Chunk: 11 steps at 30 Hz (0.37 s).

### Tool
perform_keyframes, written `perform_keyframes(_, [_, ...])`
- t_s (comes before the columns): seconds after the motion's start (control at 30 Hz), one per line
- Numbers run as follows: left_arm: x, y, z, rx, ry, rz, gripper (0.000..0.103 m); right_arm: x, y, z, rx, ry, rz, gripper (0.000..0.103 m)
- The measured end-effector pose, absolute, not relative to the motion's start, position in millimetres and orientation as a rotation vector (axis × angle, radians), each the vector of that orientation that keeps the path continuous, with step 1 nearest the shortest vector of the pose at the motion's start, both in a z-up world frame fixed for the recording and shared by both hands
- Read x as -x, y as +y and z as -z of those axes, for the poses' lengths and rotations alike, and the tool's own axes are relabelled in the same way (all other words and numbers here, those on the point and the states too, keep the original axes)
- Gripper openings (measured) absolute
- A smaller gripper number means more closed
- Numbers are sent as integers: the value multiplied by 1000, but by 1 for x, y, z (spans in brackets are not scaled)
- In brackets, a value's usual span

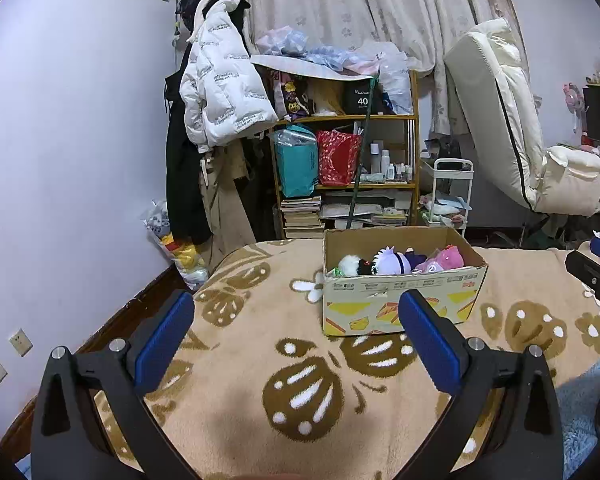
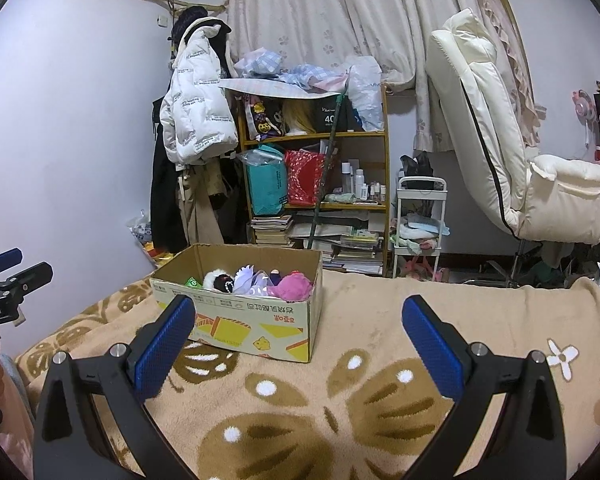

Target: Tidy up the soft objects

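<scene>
One open brown cardboard box (image 1: 400, 300) sits near the far edge of the bed's tan blanket with brown butterfly print (image 1: 300, 392). Inside lie at least four plush toys: a white-and-black one (image 1: 354, 266), a white-and-purple one (image 1: 392, 262), a dark navy one (image 1: 416, 258) and a pink one (image 1: 446, 258). The left tongs (image 1: 296, 328) and the right tongs (image 2: 300, 334) both hover above the blanket, blue pads spread wide, holding and touching nothing.
</scene>
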<state>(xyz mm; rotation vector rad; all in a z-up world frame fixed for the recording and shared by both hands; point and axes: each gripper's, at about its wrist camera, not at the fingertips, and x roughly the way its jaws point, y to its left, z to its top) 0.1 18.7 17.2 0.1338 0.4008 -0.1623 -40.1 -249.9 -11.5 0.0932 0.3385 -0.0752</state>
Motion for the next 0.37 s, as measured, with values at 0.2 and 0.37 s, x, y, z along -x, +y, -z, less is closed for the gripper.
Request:
perform_keyframes(0.2, [0, 18, -16, -147, 406, 156, 101, 40, -249, 11, -91, 339, 77, 103])
perform_keyframes(0.37, [-1, 19, -16, -145, 408, 159, 101, 40, -248, 11, -94, 338, 77, 103])
